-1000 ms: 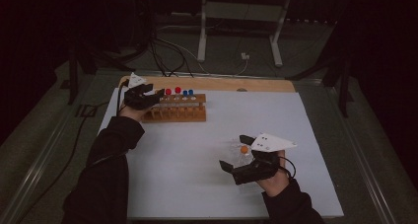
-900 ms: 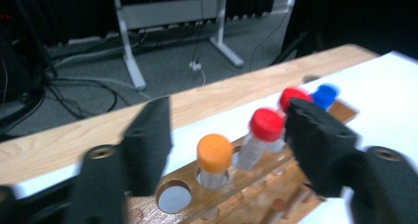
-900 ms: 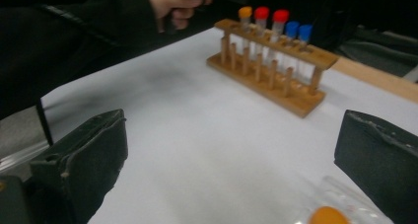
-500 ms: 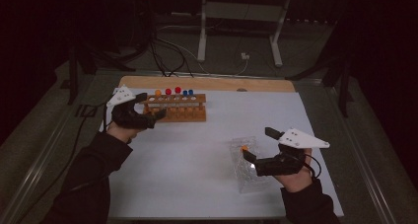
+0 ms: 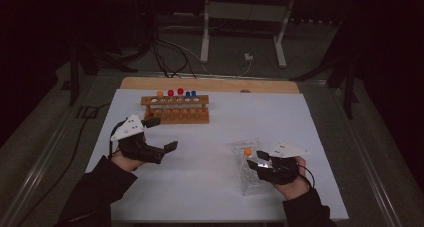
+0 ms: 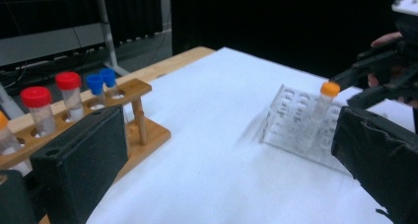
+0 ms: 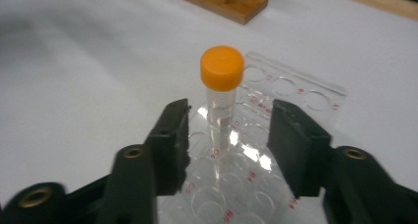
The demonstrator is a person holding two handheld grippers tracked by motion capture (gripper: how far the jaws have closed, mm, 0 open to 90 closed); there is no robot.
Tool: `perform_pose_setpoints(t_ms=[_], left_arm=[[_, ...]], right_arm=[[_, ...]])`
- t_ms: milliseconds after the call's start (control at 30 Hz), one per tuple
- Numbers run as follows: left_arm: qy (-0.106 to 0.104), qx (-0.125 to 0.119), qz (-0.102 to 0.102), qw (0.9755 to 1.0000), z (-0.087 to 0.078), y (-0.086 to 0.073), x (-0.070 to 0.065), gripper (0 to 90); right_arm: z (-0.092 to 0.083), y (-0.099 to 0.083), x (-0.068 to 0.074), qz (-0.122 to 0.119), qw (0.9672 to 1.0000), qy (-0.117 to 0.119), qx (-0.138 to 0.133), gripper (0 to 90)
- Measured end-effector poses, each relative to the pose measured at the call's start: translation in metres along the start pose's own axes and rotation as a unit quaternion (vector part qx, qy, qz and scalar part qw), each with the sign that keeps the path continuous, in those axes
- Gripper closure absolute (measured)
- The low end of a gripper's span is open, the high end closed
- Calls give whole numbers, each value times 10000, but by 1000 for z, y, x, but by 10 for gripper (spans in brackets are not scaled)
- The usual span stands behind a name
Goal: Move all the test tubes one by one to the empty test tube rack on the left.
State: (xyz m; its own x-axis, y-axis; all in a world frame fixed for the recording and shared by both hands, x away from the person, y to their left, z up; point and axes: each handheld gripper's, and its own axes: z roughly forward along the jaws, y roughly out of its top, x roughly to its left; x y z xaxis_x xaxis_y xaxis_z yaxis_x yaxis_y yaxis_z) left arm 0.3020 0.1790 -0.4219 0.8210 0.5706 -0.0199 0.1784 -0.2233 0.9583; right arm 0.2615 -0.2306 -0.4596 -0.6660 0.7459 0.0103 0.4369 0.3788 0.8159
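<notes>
orange-capped tube stands between the right jaws, left jaws wide and empty

the right gripper (image 7: 229, 135) has its 2 black jaws set either side of the orange-capped tube (image 7: 222, 103), a gap showing on each side of the clear tube body, so the pads do not press on it. these jaws have just been closing in around the tube. the tube stands upright in a hole of the clear plastic rack (image 7: 296, 88), its orange cap above the jaw tips. in the high view the right gripper (image 5: 261, 162) sits at the near right part of the white table sheet (image 5: 300, 117), at the rack (image 5: 250, 179), with the tube's cap (image 5: 247, 151) just beside the jaw tips.

the left gripper (image 5: 165, 137) has its jaws spread wide with nothing between them; they have just been opening. in the left gripper view the 2 pads frame bare sheet, with the clear rack (image 6: 296, 115) and the tube (image 6: 323, 103) farther off.

the wooden rack (image 5: 176, 109) stands toward the far left of the sheet, well apart from the clear rack. it holds 1 orange-capped tube (image 5: 160, 94), 2 red-capped tubes (image 5: 175, 92) and 2 blue-capped tubes (image 5: 190, 93).
</notes>
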Motion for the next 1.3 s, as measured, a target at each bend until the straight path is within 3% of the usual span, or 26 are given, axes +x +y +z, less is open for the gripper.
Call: perform_pose_setpoints(t_ms=[233,400,767,967,1300], left_arm=[[-57,118,43,9999,6,-4,-4,15],[-133,178,19,9998,9,-5,-4,15],[-281,185,21,9994,4,7,-5,15],[-444,150,121,9988,4,20,-11,16],[-921,34,283,9953,19,41,-31,18]], right_arm=[[18,6,3,-51,9997,18,248,664],[24,8,7,-171,9993,-121,303,747],[-18,44,11,-311,9988,-178,-333,750],[-24,65,21,-500,9974,-45,-523,750],[-3,74,44,-686,9959,382,-447,750]])
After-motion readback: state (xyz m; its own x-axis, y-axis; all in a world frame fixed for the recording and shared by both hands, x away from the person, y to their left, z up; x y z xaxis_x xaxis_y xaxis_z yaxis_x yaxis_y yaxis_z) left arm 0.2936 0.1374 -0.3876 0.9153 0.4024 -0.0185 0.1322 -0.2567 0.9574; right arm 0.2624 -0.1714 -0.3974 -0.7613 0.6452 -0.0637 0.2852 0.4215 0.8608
